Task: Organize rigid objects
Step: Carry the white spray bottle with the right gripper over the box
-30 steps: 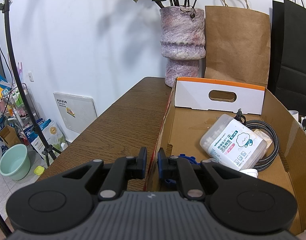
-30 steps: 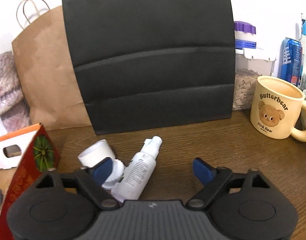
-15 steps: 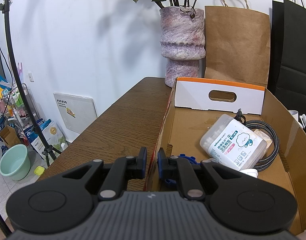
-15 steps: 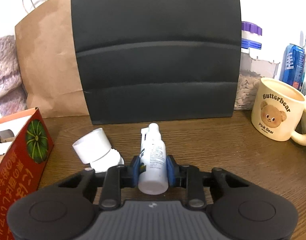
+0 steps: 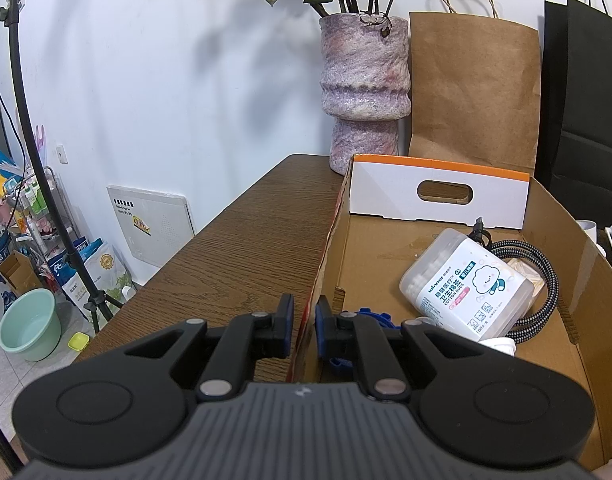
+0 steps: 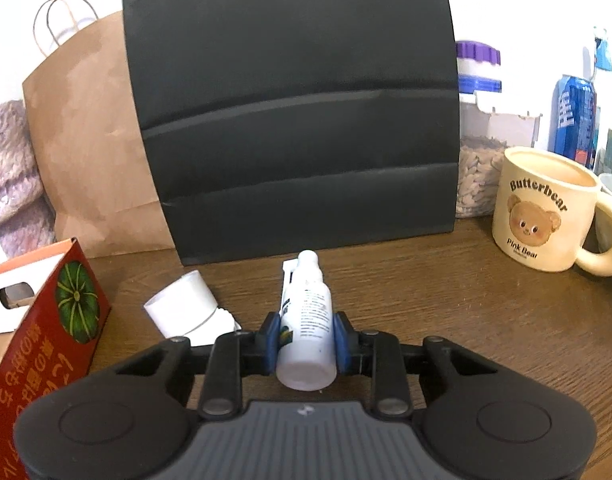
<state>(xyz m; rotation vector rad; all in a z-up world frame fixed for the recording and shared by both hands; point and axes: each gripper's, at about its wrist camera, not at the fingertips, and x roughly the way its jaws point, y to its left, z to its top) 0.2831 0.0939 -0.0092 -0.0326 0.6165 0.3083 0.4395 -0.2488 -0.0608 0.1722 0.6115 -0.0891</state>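
My left gripper [image 5: 304,326] is shut on the left wall of the open cardboard box [image 5: 329,240], near its front corner. Inside the box lie a clear tub of cotton buds [image 5: 467,284], a braided black cable [image 5: 545,280] and a blue object [image 5: 369,316] partly hidden behind my finger. My right gripper [image 6: 306,338] is shut on a small white spray bottle [image 6: 307,320], nozzle pointing away, held just above the wooden table [image 6: 445,308]. A white cylindrical cap [image 6: 182,306] lies on the table just left of it. The box's red side [image 6: 46,332] shows at the left.
A black paper bag [image 6: 294,120] and a brown paper bag [image 6: 90,140] stand at the back. A bear mug [image 6: 545,212], a jar with a purple lid [image 6: 477,132] and a blue can [image 6: 575,116] stand at the right. A purple vase [image 5: 363,92] stands behind the box.
My right gripper closed on the spray bottle, turned it straight and lifted it slightly. The left gripper has not moved.
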